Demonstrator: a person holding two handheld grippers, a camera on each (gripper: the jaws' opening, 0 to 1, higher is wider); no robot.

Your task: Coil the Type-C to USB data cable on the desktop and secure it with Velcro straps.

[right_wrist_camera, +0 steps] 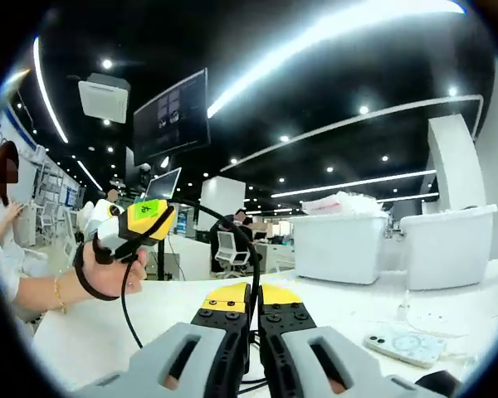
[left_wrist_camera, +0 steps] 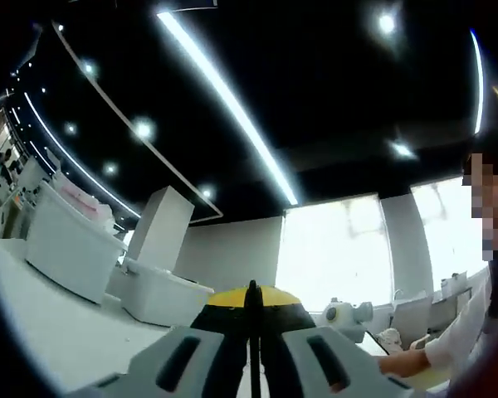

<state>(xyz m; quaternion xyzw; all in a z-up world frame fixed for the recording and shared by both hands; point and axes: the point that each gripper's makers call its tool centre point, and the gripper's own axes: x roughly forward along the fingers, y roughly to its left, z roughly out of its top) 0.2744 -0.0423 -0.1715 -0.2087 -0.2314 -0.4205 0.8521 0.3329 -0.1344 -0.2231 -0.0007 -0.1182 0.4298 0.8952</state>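
Right gripper (right_wrist_camera: 251, 319): jaws pressed together on the black cable (right_wrist_camera: 254, 249), seen in the right gripper view, low and central.
Cable: rises from between the yellow-tipped jaws, arches up and to the left toward the left gripper (right_wrist_camera: 137, 222); another stretch hangs below that gripper in a loop down to the white table (right_wrist_camera: 116, 319).
Left gripper in the right gripper view: raised above the table at the left, held in a person's hand (right_wrist_camera: 116, 272) – its jaws turned away, so open or closed not readable here.
Left gripper (left_wrist_camera: 253, 319) in its own view: jaws close together with a thin black strand between them, probably the same cable – pointing upward toward the dark ceiling.
On the table: two white bins (right_wrist_camera: 394, 240) at the right, a small white device (right_wrist_camera: 402, 344) in front of them.
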